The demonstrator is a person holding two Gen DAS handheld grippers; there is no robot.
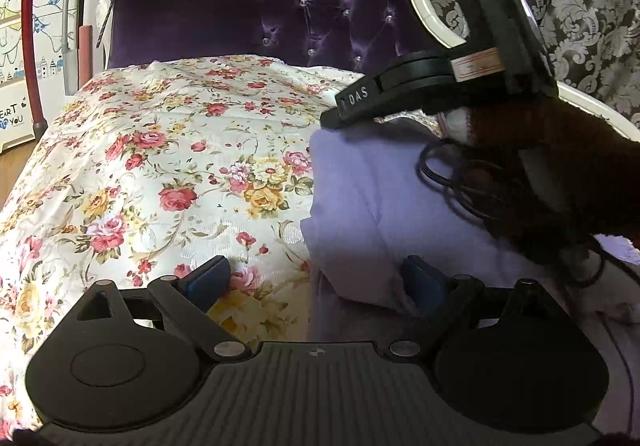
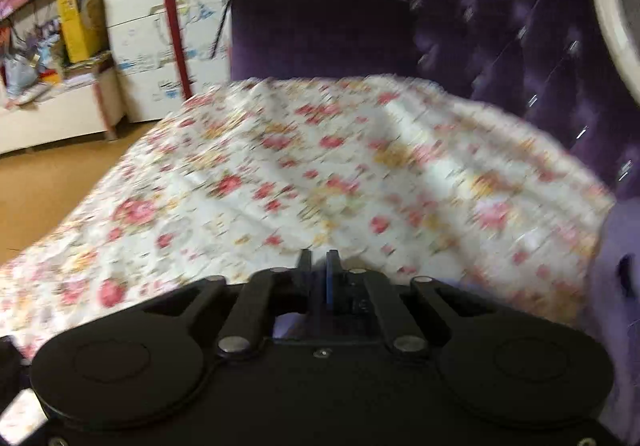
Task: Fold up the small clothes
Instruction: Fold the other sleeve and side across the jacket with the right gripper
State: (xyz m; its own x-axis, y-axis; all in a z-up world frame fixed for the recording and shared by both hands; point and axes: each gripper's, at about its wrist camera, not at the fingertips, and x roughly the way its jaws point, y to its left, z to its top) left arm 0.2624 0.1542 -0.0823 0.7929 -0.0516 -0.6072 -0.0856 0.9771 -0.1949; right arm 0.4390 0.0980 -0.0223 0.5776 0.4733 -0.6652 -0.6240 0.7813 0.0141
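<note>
garment (image 1: 380, 197): soft, light, limp, I'd pinch an edge | left gripper (image 1: 320, 282): open, cloth under right finger | right gripper (image 2: 319, 270): nearly closed, grip unclear

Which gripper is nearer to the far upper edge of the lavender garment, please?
Right. The right gripper has its tip at the far upper edge of the lavender garment. The left gripper sits open over the garment's near left edge, well short of that far edge.
</note>
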